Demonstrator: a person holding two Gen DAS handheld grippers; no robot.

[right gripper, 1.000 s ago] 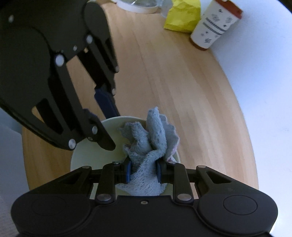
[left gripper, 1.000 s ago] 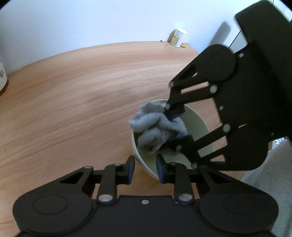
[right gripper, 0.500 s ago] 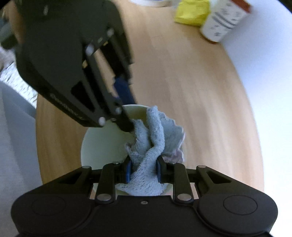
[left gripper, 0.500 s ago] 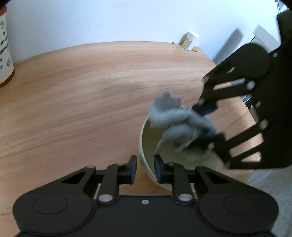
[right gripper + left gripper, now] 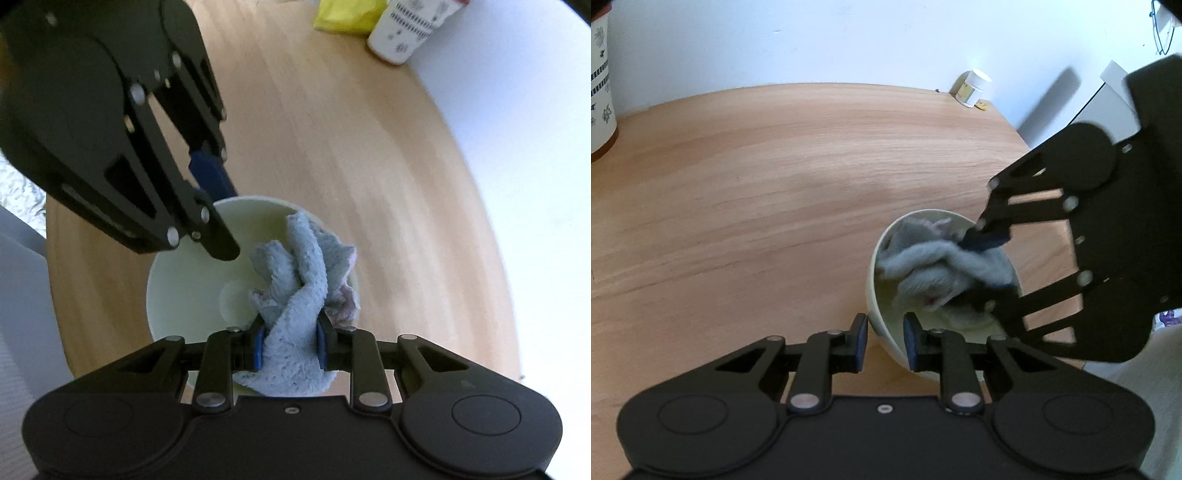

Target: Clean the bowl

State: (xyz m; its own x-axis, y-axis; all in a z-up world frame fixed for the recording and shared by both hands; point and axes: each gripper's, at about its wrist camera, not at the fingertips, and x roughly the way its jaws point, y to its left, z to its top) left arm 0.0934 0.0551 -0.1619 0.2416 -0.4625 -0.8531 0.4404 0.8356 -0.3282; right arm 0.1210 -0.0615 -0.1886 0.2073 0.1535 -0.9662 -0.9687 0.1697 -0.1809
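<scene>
My left gripper (image 5: pixel 884 341) pinches the near wall of the bowl (image 5: pixel 877 295). My right gripper (image 5: pixel 290 347) is clamped on the cloth (image 5: pixel 295 295), bunched inside the bowl. The bowl stands on the desk (image 5: pixel 757 184); beyond it, a cup (image 5: pixel 406 27).

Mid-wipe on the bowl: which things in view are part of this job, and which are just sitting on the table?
In the job:
- bowl, rim clamped by left gripper
- grey cloth, held by right gripper inside the bowl

Lying about:
- patterned cup
- yellow packet
- small white jar
- wooden table
</scene>
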